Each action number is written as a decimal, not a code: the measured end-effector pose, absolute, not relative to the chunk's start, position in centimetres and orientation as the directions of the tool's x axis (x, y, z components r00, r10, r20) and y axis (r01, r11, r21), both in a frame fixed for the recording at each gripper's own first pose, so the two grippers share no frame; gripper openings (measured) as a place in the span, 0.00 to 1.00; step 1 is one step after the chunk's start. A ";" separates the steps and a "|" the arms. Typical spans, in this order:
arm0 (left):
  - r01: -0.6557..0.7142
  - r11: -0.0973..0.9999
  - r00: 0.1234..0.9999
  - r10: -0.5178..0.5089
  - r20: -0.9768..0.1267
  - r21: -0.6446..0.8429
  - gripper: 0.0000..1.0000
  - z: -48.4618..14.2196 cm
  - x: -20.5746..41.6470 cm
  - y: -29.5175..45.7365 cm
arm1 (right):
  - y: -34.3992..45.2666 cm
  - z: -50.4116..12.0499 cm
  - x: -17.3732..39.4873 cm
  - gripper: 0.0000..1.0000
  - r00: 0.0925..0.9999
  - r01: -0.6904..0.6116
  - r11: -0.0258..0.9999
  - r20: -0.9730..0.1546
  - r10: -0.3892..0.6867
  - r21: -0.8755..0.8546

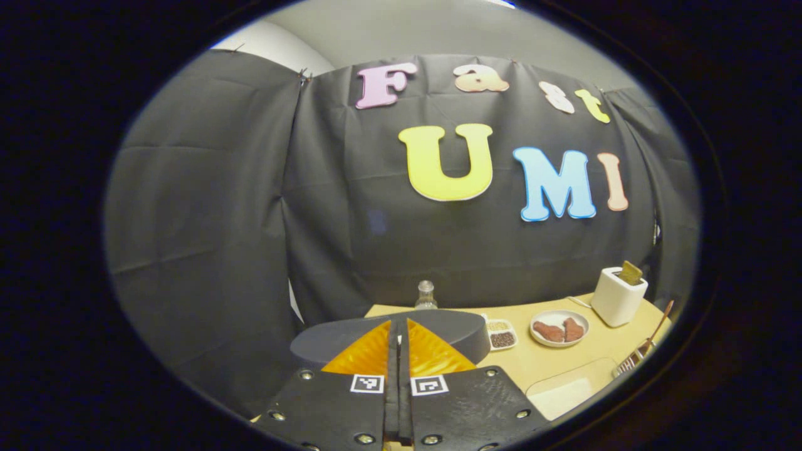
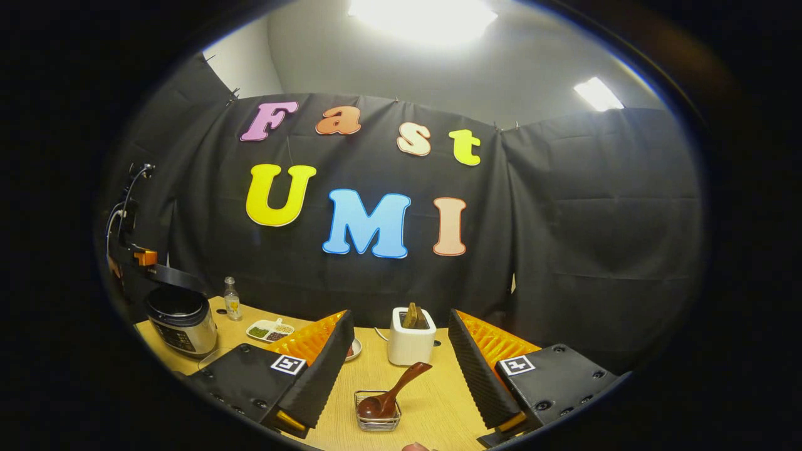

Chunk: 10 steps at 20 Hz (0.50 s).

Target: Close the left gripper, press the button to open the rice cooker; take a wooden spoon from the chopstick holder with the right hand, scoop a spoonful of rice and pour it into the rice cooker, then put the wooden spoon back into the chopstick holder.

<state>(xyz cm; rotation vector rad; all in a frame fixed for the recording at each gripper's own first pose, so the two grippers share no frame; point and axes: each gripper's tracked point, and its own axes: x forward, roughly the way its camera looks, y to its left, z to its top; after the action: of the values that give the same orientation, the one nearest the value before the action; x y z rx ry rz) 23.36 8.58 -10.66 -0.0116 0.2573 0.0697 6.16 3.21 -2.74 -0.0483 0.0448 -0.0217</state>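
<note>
Spoon (image 2: 390, 394) sits in its holder (image 2: 378, 418) on the desk (image 2: 432, 401), between my right claw's (image 2: 401, 369) wide-open, empty fingers. Cooker (image 2: 180, 321) stands far left, lid up. My left claw (image 1: 398, 369) is closed, empty. Next, I judge: lower and grip the handle.

At the lower left of the right gripper view the rice cooker (image 2: 182, 326) is silver with a dark lid. The wooden spoon (image 2: 390, 396) at bottom centre is reddish brown, resting in a clear wire-edged holder (image 2: 377, 418). The table (image 2: 432, 401) is pale yellow wood-grain, the toaster (image 2: 411, 343) white. Right of centre in the left gripper view, a white plate (image 1: 559, 327) carries reddish-brown pieces.
</note>
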 end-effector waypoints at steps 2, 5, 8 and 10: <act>-0.082 0.997 0.977 0.079 -0.199 -0.003 0.01 -7.7 22.8 8.5 | 2.7 -2.8 6.1 0.96 0.999 0.017 0.999 -0.044 -0.019 -0.041; -0.081 0.997 0.986 0.077 -0.149 -0.021 0.06 -4.8 20.6 7.8 | 2.1 -2.8 5.8 0.96 0.999 0.004 1.000 -0.043 -0.006 -0.031; -0.086 0.996 0.991 0.084 -0.103 -0.015 0.21 -2.4 18.2 7.0 | 1.4 -2.4 5.9 0.94 0.999 -0.013 1.000 -0.036 0.012 -0.024; -0.100 0.995 0.992 0.098 -0.083 -0.020 0.53 -1.2 16.4 6.7 | 0.9 -2.4 6.1 0.94 0.999 -0.029 0.999 -0.035 0.028 -0.020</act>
<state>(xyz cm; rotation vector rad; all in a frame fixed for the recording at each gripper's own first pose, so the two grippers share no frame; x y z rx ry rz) 16.45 6.74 -1.24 -0.0238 0.0821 0.0991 6.05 0.92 -2.43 -0.0203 0.0343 0.0285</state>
